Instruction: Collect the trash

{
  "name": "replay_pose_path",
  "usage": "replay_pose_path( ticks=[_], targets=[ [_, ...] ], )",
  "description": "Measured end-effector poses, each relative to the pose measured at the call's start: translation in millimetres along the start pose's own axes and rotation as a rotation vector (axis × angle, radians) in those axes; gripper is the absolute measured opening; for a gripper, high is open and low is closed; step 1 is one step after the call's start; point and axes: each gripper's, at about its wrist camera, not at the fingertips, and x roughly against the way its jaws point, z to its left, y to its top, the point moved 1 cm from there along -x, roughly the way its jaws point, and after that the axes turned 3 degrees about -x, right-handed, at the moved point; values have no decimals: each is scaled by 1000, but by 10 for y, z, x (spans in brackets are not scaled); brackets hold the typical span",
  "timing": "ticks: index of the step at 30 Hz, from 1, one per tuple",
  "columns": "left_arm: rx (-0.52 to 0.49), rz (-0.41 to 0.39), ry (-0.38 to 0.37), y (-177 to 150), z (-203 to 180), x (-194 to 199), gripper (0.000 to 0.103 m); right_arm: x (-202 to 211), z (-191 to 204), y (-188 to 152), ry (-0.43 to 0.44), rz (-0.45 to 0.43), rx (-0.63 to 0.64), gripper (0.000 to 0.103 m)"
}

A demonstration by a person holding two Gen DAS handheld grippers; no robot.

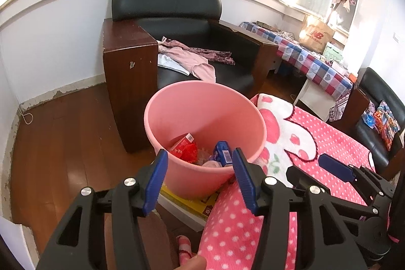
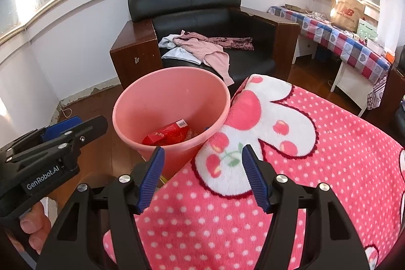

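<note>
Two grippers, both with jaws spread apart and nothing between the pads. The left gripper (image 1: 200,163) hangs right over the near rim of the pink bin (image 1: 177,103), pointing down into it, so the trash sits just past its fingertips. The right gripper (image 2: 202,163) is off to the side of the bin, over the pink polka-dot blanket (image 2: 316,156), with its left finger lined up near the bin wall and its right one over the cherry print.

Trash is all in the bottom of the bin: a red box (image 1: 182,141) with a barcode label, some red crinkly wrapper (image 1: 188,152) next to it, a blue box (image 1: 222,153) also with a barcode, plus something pale and something clear that I can't make out. From the right wrist view the blue box is mostly hidden behind the bin's rim.

The bin stands on the wood floor (image 1: 63,143), touching the edge of the blanket, with something yellow (image 1: 192,204) poking out under its base. Behind it is a black armchair (image 1: 177,24) with pink clothes (image 1: 192,57) dumped on the seat. A table with a checked cloth (image 1: 311,60) runs along the wall on the right, with a brown paper bag (image 1: 315,36) on it.
</note>
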Motion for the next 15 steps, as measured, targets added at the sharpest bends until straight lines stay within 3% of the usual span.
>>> replay_pose_path(
  ticks=[15],
  targets=[
    [2,-47,25,-174,8,311,52,220,56,-233,-24,-47,28,64]
  ],
)
